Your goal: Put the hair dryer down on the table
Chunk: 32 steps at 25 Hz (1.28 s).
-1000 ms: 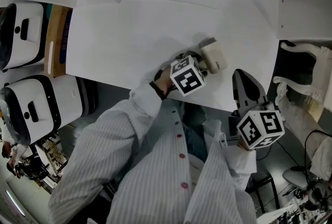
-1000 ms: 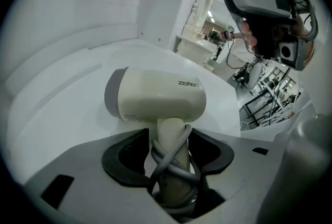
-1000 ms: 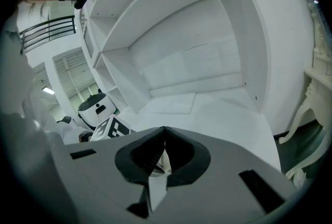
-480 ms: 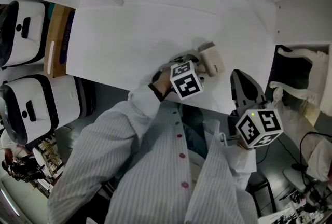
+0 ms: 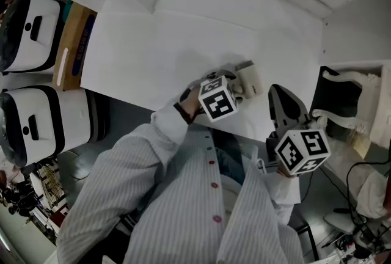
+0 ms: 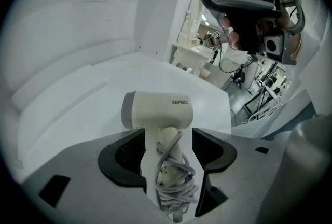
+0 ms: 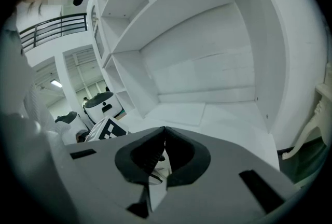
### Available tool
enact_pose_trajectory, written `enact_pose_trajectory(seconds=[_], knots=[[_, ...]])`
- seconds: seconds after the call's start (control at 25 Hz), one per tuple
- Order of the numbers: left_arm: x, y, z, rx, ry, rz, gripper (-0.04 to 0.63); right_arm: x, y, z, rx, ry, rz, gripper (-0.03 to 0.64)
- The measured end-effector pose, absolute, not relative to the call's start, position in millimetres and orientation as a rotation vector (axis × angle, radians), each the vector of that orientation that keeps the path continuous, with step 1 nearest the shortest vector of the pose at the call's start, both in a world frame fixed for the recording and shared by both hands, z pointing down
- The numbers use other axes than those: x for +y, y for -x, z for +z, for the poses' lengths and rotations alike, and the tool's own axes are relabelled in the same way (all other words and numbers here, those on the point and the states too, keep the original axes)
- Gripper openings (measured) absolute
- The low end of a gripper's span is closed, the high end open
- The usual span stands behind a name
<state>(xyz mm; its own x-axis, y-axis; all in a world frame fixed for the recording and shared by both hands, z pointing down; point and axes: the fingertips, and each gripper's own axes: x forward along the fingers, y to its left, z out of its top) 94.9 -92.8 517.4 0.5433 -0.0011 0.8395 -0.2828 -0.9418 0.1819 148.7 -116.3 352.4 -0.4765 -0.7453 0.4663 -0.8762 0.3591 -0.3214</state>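
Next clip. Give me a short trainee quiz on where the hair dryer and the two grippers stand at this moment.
1. True or false: the hair dryer has its cord wound around its handle.
2. Pick one. The fingers of the left gripper are: A) clamped on the handle; B) apart, one on each side of the handle; C) shut with nothing between them.
3. Fill in: the right gripper is ___ (open or shut), with nothing held.

Key: 1 true; 2 B; 3 shut.
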Motion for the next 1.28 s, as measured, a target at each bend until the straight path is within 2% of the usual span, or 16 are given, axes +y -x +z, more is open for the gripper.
enact_pose_trajectory(seconds=[0.56, 0.92, 1.08, 1.28], knots=[[-126.6, -87.9, 433.4, -0.479, -2.596, 1.02, 0.278, -135.1, -131.6, 307.5, -2.484, -1.429, 0.659, 0.012], [-153.6, -86.8, 327.0, -0.605, -2.697, 0.531, 0.263, -151.1, -119.1, 268.4, -2.577, -1.409, 0.538, 0.012], [-159.8, -77.7, 276.4, -0.681, -2.754, 0.352, 0.194, -152.4, -114.9, 251.6, -2.616, -1.409, 0.493, 0.011], [-163.3, -59.8, 223.5, -0.778, -2.77, 0.109, 0.039, -151.7, -106.6, 230.1, -2.67, -1.389, 0.45, 0.012]])
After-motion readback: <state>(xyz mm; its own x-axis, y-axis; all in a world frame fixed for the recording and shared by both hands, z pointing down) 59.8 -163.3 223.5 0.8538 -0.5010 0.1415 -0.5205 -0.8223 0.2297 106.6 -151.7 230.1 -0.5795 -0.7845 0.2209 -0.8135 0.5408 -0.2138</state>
